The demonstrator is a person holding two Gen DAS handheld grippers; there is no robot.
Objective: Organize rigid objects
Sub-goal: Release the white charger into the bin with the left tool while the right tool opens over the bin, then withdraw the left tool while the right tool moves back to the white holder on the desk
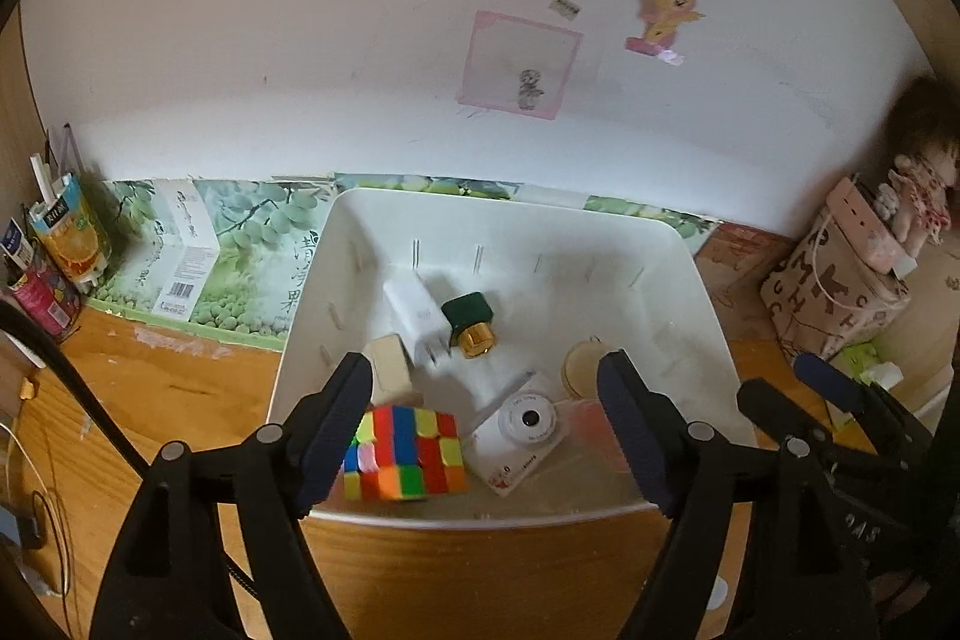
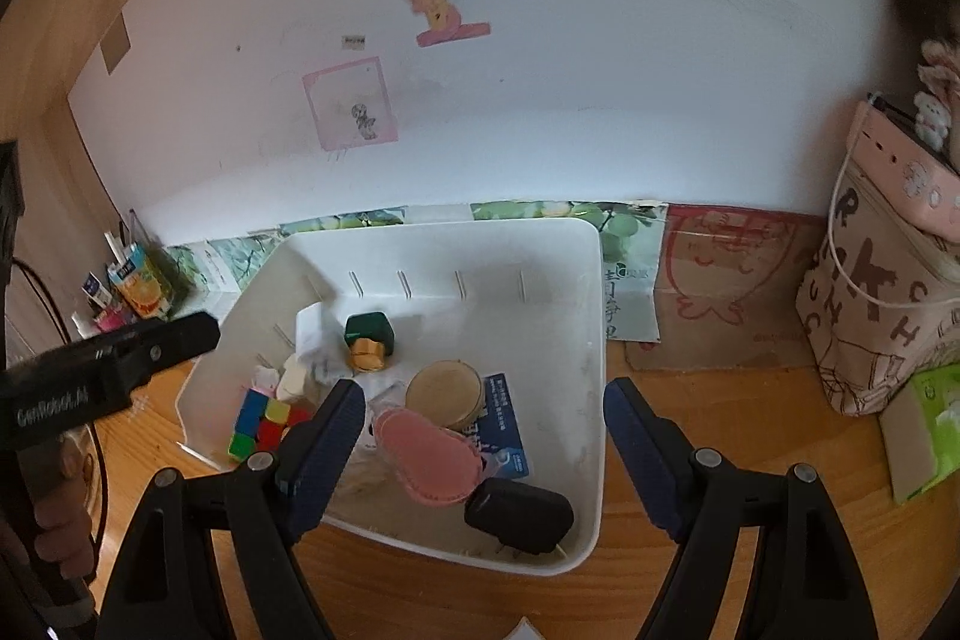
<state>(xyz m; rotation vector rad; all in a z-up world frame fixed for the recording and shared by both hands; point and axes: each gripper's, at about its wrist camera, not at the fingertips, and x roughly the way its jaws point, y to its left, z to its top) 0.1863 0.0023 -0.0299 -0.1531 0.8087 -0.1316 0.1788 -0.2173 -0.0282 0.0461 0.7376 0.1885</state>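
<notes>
A white bin (image 1: 480, 519) (image 2: 591, 340) stands on the wooden desk and holds several items. My left gripper (image 1: 483, 430) hangs open over its near edge. A colourful puzzle cube (image 1: 405, 454) (image 2: 264, 421) lies in the bin beside the left finger, with a white toy camera (image 1: 522, 430) to its right. Further in lie a white charger (image 1: 417, 316), a green bottle with a gold cap (image 1: 471, 325) (image 2: 369, 340) and a wooden block (image 1: 390, 370). My right gripper (image 2: 483, 454) is open and empty above a pink oval case (image 2: 429, 460), a round wooden box (image 2: 447, 394) and a black charger (image 2: 519, 514).
A juice carton (image 1: 69, 232) and pens stand at the far left by the wall. A patterned bag (image 2: 882, 316) with a pink box on top and a green tissue pack (image 2: 924, 430) sit at the right. Printed cardboard (image 1: 252, 244) leans against the wall behind the bin.
</notes>
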